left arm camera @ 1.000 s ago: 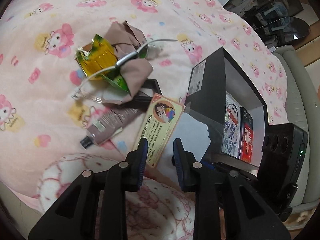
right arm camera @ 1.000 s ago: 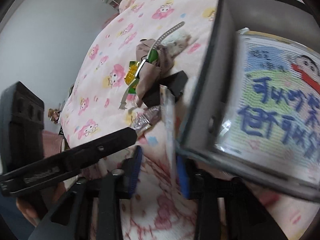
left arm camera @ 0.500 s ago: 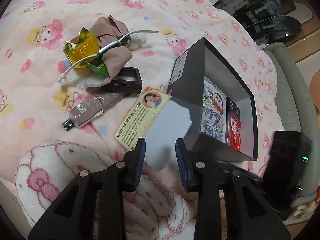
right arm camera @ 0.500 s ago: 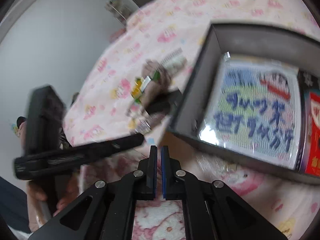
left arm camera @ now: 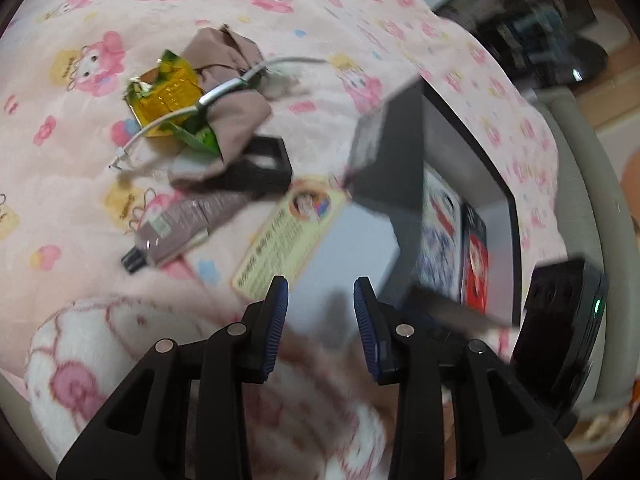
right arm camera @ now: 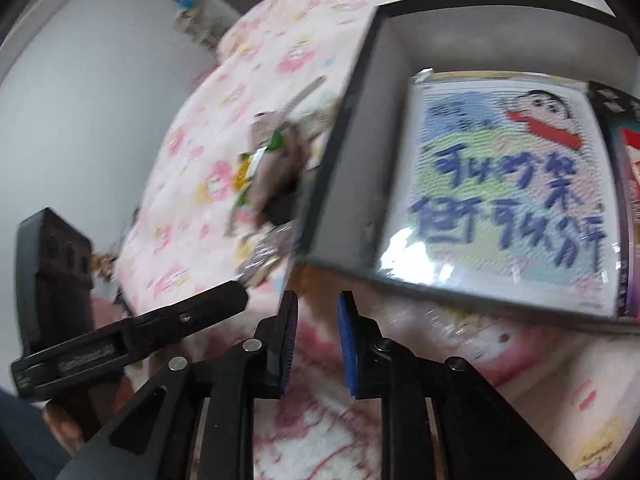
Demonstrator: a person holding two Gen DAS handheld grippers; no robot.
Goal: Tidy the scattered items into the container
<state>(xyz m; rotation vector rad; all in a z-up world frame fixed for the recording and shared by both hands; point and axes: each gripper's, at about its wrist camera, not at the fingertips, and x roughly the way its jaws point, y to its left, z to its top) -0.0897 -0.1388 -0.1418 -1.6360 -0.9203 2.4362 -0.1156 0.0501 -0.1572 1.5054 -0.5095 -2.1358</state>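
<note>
Scene: bed [left arm camera: 248, 12] with pink cartoon-print blanket; both views blurred.

Far left, left-wrist view: yellow-green wrapper [left arm camera: 166, 98] lying against crumpled brown cloth [left arm camera: 236, 108]; white cable [left arm camera: 224, 90] runs across both. Just below the cloth, a small black tray [left arm camera: 268, 164], partly covered by it. Below that, a mauve tube [left arm camera: 184, 226], black cap pointing lower left, flat on the blanket.

Centre: yellow illustrated card [left arm camera: 288, 236], lying flat, its upper end touching the corner of the black box [left arm camera: 394, 168]. A pale grey sheet [left arm camera: 352, 248] lies beside the card against the box wall.

Left claw [left arm camera: 320, 300]: jaws apart and just been widening, nothing between them; it hangs above the lower end of the card and the grey sheet.

Right: the box is open-topped and holds a cartoon-print packet [right arm camera: 508, 184] with blue lettering and, beside it, a red-and-black item [left arm camera: 474, 256].

Right claw [right arm camera: 316, 312]: jaws a narrow gap apart, empty, just in front of the box's near wall. Left claw's body is visible at lower left of the right-wrist view.
</note>
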